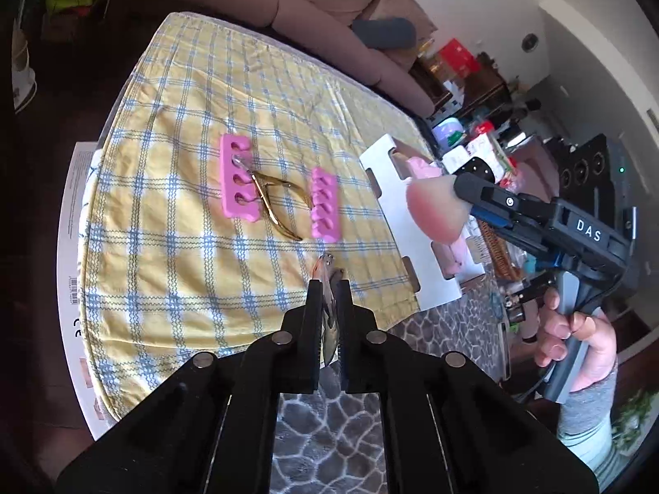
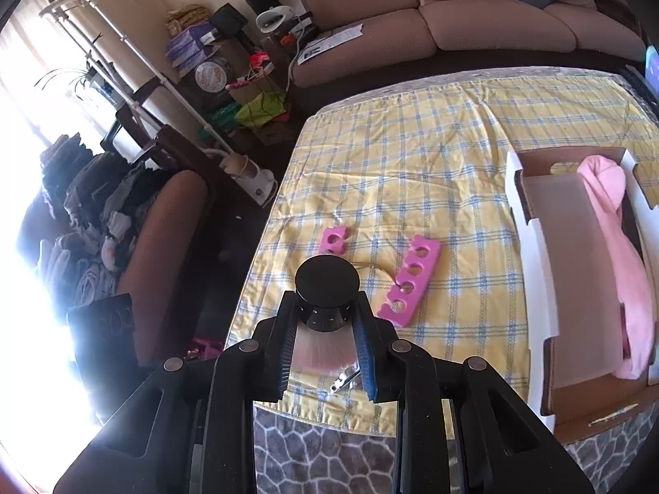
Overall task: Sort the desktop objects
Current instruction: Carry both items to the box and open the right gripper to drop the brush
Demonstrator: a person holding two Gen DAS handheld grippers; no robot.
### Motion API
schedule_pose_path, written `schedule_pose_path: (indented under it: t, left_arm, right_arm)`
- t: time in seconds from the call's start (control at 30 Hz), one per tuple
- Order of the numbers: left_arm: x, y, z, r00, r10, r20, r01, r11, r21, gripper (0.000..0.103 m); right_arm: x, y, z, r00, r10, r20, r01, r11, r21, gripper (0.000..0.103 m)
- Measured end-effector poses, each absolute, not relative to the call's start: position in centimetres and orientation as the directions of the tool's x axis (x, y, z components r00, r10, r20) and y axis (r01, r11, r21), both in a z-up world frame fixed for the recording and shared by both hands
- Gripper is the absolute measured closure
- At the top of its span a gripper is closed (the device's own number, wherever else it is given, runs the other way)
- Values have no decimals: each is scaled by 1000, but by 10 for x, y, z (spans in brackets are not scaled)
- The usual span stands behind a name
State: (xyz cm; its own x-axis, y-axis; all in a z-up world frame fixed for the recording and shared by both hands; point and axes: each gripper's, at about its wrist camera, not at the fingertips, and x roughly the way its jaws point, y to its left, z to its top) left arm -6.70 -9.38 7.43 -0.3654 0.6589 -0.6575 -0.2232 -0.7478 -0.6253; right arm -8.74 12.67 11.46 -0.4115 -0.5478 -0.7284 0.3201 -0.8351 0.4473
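Left wrist view: we see our left gripper point(image 1: 328, 288) closed tight on a thin metal tool point(image 1: 328, 313), lifted above the yellow checked cloth point(image 1: 173, 247). Our right gripper point(image 2: 325, 321) pinches a black-handled brush point(image 2: 327, 288), its pink bristles behind the pads. Ahead of the jaws lie two pink toe separators point(image 1: 238, 179) and gold nippers point(image 1: 276, 201).

home living room: my view takes in a brown sofa point(image 2: 432, 12), cluttered shelves point(image 2: 222, 66), checked tablecloth point(image 2: 412, 156).
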Motion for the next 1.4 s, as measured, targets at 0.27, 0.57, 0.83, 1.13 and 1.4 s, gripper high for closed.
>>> schedule_pose_path:
  t: [0.27,0.57,0.83,1.13,1.4]
  left_arm:
    - [-74,-76,106,-397,653,-645,-240,-752,-614,98]
    - [-102,-13,175,-426,672,-606,-335,-739,-585,98]
    - [-127,81,193,-368,719,-590,-384,-695,-607,98]
    - [-149,160,163,-294,734,-612,-371,-678,-635,98]
    - [-167,191,149,-288,733,-617,-359,-680,-640,98]
  right_arm:
    - [-70,175,143,-471,-524,-709,276,-851,446,77]
    - [-58,263,167,-535,-440,-721,183,-894,410,77]
    - [-59,355,97,-503,-538,-676,-100,-741,664,77]
    - [-59,381,46,-451,-547,-705,-297,-653,697,70]
    - [-47,388,96,-455,-383,-804,-176,-846,503,55]
